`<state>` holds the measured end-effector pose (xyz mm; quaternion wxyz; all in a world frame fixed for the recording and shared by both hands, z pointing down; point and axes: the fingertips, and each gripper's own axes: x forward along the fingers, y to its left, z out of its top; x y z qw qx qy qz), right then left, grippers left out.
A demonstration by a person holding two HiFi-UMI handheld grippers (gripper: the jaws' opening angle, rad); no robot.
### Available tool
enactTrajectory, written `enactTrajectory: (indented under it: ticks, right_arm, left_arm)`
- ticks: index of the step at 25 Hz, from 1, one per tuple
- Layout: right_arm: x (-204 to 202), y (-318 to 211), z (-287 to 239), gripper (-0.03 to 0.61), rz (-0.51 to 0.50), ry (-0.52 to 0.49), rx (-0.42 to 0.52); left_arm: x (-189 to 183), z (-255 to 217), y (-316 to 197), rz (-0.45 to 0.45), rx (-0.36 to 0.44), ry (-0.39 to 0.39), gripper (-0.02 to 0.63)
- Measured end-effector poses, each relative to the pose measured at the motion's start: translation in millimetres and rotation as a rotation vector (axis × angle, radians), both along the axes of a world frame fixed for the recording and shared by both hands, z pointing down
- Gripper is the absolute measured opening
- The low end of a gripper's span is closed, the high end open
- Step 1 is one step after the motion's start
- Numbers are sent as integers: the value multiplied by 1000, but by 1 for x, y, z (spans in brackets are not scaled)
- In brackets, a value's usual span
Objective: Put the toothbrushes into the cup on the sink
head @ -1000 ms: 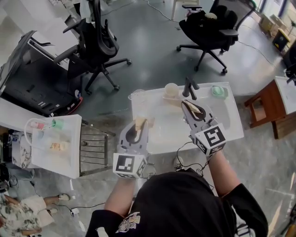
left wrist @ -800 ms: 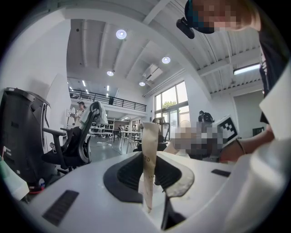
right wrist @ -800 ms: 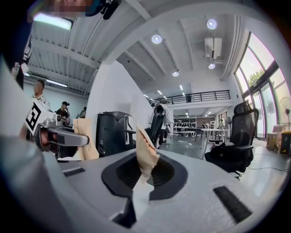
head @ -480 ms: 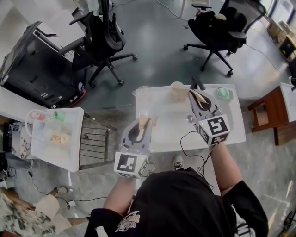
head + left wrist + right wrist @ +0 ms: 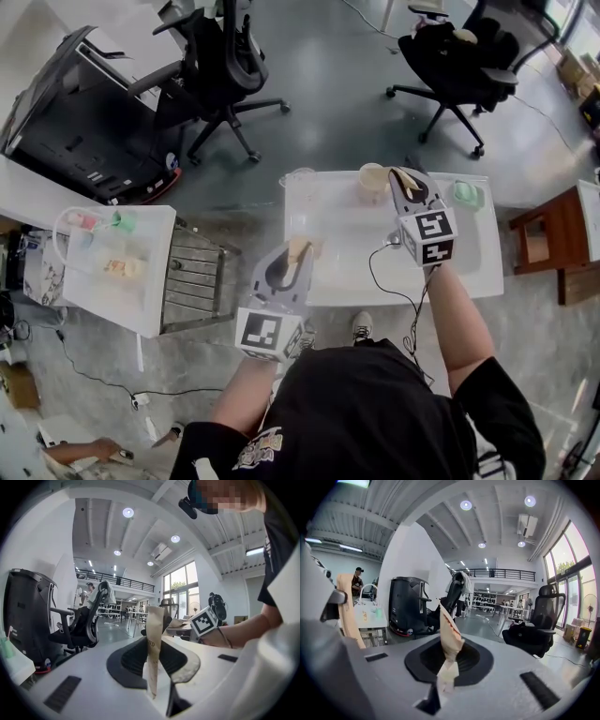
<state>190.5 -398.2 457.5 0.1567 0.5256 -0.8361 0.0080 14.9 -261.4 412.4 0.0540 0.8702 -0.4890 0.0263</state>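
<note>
Counts: two grippers, two paper-wrapped brushes, one cup [image 5: 372, 178], two chairs [image 5: 221, 73].
Left gripper [image 5: 291, 258]: jaws were clamped on the left brush [image 5: 153, 644], which stood upright over the front left of the sink [image 5: 342, 277].
Right gripper [image 5: 409, 187]: jaws were nearly together, pinching the right brush [image 5: 449, 644] just beside the cup at the sink's back edge.
Writing: "ND" showed on the left brush's wrapper; the rest was unreadable.
Change: the right gripper had moved from mid-sink up to the cup; the left gripper had kept its place.
</note>
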Motion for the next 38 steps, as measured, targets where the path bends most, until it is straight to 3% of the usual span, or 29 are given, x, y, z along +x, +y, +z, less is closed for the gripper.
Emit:
enactTrajectory:
  ticks: [10,21,32,38]
  right_arm:
    - [-11,-41,76,32,18,85,-145]
    - [-22,-54,118,53,25,78,-233]
    - [-37,-46,113,221,-29,44,-232]
    - [-37,-33,91,282,-30,25,-168]
  left_arm:
    - [-14,9,-1,-41,-37,-15,58]
    - [-39,22,-4,-89,-61,-15,58]
    - [-37,24,-6,-62,-49,-8,58]
    - [-34,21,-2,-43,-42,-2,58]
